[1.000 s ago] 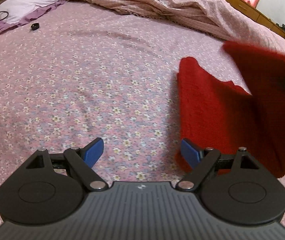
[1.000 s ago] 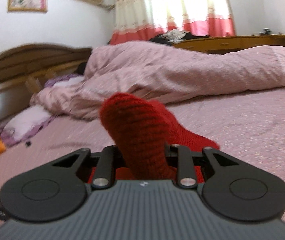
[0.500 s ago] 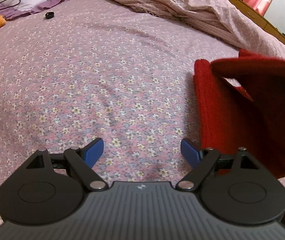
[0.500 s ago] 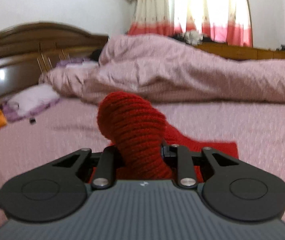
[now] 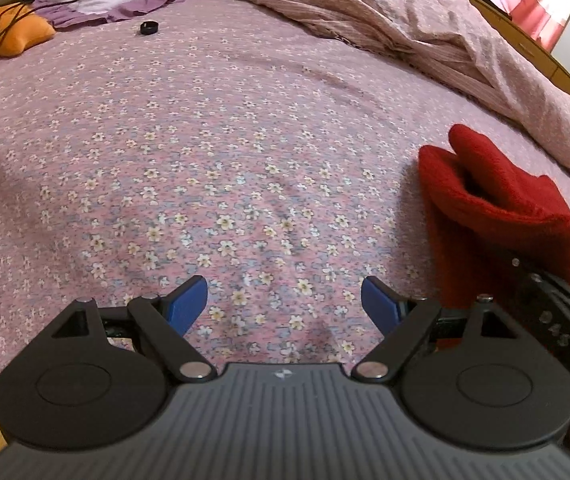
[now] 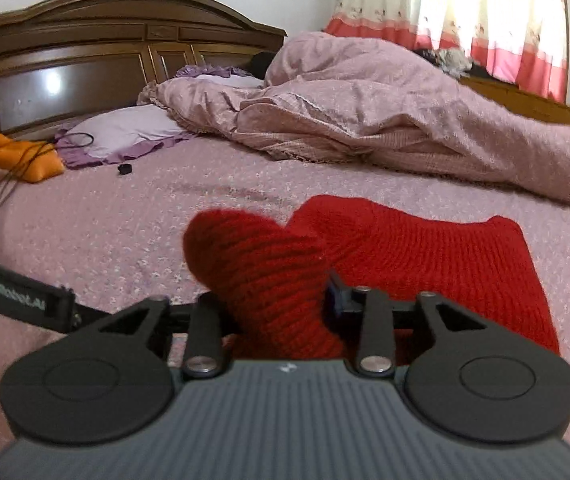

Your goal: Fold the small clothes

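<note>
While our right tool (image 6: 281, 304) keeps its fingers clamped on one end of the red knit garment (image 6: 425, 248), that end has come down from a second ago and now bulges over the rest, which lies on the flowered bed sheet (image 5: 213, 168). Our left tool (image 5: 285, 300) stays spread wide over bare sheet beside it. Beyond lie a bunched pink quilt (image 6: 385, 120), a lilac pillow (image 6: 125, 132) and what may be an orange toy (image 6: 25, 156).

Your red ribbed knit (image 6: 425, 248), your blue fingertips (image 5: 189, 300), pink bedsheet (image 5: 205, 140) — small white flowers, orange cushion (image 5: 1, 34), lilac pillow (image 6: 125, 132), dusty-pink quilt (image 6: 385, 120) — plain.
</note>
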{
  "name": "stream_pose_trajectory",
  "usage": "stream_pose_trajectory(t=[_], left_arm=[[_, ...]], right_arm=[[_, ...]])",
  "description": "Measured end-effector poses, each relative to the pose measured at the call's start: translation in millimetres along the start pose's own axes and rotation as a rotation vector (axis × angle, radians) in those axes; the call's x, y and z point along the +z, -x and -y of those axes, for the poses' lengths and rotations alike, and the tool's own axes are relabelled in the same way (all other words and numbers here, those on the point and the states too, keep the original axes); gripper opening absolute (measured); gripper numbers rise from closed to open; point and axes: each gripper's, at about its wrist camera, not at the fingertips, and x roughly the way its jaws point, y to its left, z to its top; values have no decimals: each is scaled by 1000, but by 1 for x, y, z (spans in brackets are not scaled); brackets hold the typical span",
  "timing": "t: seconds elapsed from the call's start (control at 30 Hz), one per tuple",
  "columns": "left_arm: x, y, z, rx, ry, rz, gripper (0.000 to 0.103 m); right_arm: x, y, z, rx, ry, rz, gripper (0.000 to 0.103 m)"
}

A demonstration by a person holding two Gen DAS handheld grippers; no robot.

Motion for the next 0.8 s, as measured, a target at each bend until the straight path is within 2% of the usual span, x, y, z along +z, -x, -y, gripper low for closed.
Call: stream_pose_trajectory(t=[0.03,0.2,0.33,0.53,0.67,0.8], left_arm=[[0,1,-1,1,2,0,87],[-2,4,-2,1,1,2,87],[-3,10,2,9,-18,6,87],[-5,23,11,20,-43,31,87],[-2,33,18,-6,-42,42,87],[1,44,33,-34,-66,63,87]], right_arm=[[2,2,1,8,-21,-5,49],[6,19,3,48,-82,-23,53],[7,37,9,119,-132,-23,60],[12,62,30,215,-267,-18,60],[15,79,47,207,-336,4,61],[13,95,66,161,-379,35,61]])
